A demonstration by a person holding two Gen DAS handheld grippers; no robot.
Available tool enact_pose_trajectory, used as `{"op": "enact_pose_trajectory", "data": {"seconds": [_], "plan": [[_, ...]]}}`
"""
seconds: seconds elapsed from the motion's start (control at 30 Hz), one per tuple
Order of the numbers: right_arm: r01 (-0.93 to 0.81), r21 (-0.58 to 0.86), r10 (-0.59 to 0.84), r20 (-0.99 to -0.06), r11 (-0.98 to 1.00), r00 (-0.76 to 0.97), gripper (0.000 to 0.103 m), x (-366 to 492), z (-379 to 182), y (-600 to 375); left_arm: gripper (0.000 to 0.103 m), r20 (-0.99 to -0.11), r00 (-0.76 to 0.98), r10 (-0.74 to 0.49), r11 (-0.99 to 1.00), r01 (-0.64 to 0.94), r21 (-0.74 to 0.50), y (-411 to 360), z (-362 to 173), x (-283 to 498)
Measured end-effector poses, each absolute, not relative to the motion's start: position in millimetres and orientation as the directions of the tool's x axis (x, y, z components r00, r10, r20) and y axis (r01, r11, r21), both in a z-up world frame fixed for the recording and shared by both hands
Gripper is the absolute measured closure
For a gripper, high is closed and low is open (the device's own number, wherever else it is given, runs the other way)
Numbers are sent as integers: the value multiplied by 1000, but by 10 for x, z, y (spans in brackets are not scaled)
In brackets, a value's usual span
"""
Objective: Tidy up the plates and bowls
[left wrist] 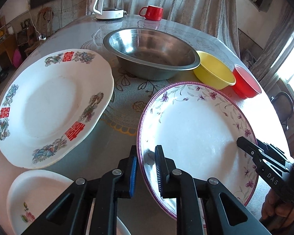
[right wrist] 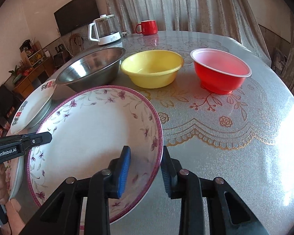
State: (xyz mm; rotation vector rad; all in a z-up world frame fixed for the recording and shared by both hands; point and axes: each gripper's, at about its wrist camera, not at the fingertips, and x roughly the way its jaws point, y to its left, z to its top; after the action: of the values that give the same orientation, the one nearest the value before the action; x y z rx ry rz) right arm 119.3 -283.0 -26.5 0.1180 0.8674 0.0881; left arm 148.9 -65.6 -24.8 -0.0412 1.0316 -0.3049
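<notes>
1. Three plates are in view. The white round plate with a purple rim and a band of small purple flowers [left wrist: 196,137] sits nearest, at the near edge of the table, and looks tilted.
2. The white scalloped plate with red characters and blue-green motifs [left wrist: 49,107] lies to its left, apart from it.
3. A smaller white dish with a pink flower print [left wrist: 29,201] shows at the near left corner, partly hidden behind the gripper body.
4. Three bowls stand in a row beyond the plates: a large stainless steel bowl [left wrist: 152,52] on the left, a yellow plastic bowl [right wrist: 151,68] in the middle, and a red plastic bowl with a white rim [right wrist: 220,70] on the right. The steel and yellow bowls are just beside each other; the red one stands apart.
5. At the far edge stand one glass kettle with a white handle and base [left wrist: 109,2] and one red mug [left wrist: 151,12].
6. Two grippers are present. The left gripper [left wrist: 146,173] straddles the left rim of the purple-rimmed plate, its pads drawn close around that rim.
7. The right gripper [right wrist: 145,171] straddles the right rim of the same plate, one pad inside and one outside, closed in on the edge.
8. All of it rests on one round table under a grey lace-pattern cover [right wrist: 235,137].
</notes>
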Motion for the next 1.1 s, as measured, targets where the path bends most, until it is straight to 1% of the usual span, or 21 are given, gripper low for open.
{"op": "enact_pose_trajectory", "data": {"seconds": [0.17,0.3,0.57,0.73,0.9,1.1], "plan": [[-34,192,169,-747,981,643,76,1135,-268,-2940,86,-830,477,-289,947,272,-173,-690,-241,1350],[-20,188,157,-751,982,641,76,1036,-253,-2965,86,-825,483,-295,940,300,-161,-715,-216,1203],[-7,204,160,-745,979,647,76,816,-188,-2984,86,-828,463,-317,934,304,-188,-686,-204,985],[12,197,145,-759,980,635,75,744,-268,-2957,85,-824,486,-290,937,319,-142,-711,-229,880],[28,135,85,-753,990,652,75,707,-271,-2883,86,-810,521,-270,940,325,-104,-714,-217,797],[31,138,84,-751,990,655,73,680,-273,-2884,85,-775,586,-235,941,336,-31,-767,-213,651]]}}
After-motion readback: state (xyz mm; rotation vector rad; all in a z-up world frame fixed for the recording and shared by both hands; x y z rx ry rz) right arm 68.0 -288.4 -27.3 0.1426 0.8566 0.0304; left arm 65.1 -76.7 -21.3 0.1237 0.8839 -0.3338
